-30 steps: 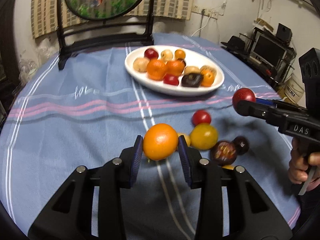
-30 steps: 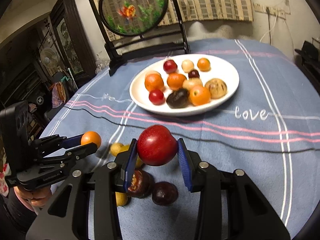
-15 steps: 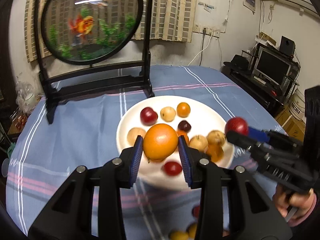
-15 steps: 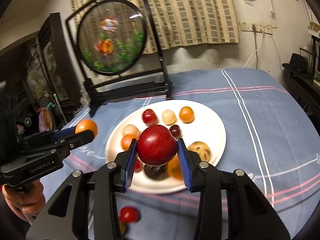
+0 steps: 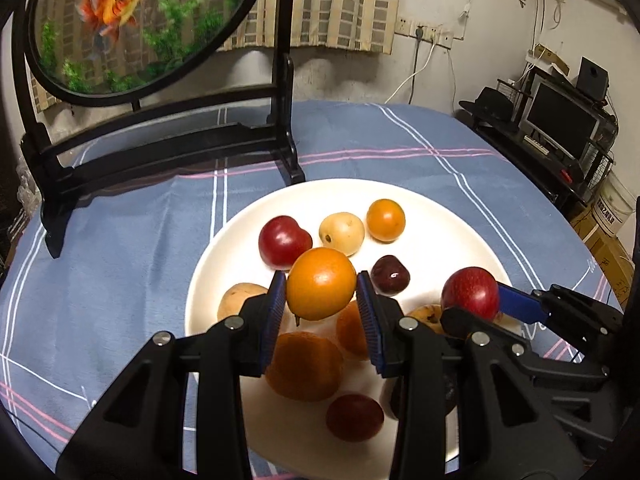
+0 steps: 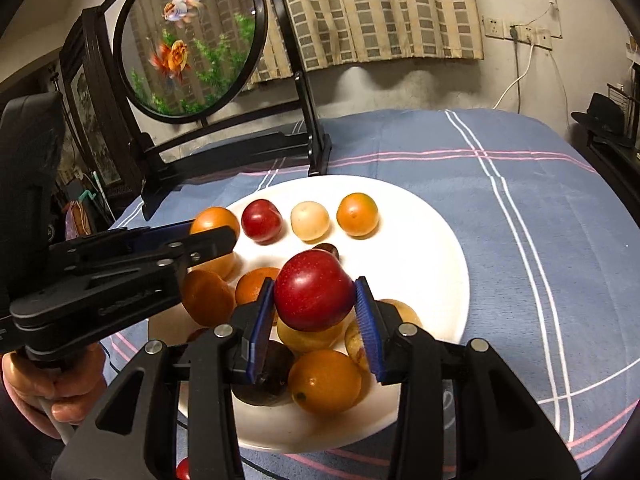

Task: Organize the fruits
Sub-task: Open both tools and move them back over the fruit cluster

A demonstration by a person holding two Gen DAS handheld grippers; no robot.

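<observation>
A white oval plate [image 5: 440, 216] [image 6: 432, 216] on the blue tablecloth holds several fruits: oranges, red and dark plums, pale round fruits. My left gripper [image 5: 321, 305] is shut on an orange [image 5: 321, 283] and holds it above the plate's middle. My right gripper [image 6: 314, 306] is shut on a red apple [image 6: 314, 295] and holds it above the plate's near side. In the left wrist view the right gripper [image 5: 472, 300] comes in from the right with the apple [image 5: 470, 293]. In the right wrist view the left gripper [image 6: 214, 232] comes in from the left with the orange [image 6: 215, 220].
A black stand with a round goldfish screen [image 5: 132, 20] [image 6: 188, 44] stands just behind the plate. A small red fruit [image 6: 183, 469] lies on the cloth before the plate. Shelves with a monitor [image 5: 564, 116] stand beyond the table's right edge.
Both grippers have moved forward from the loose fruits at the near side of the table to above the plate, each still holding its fruit.
</observation>
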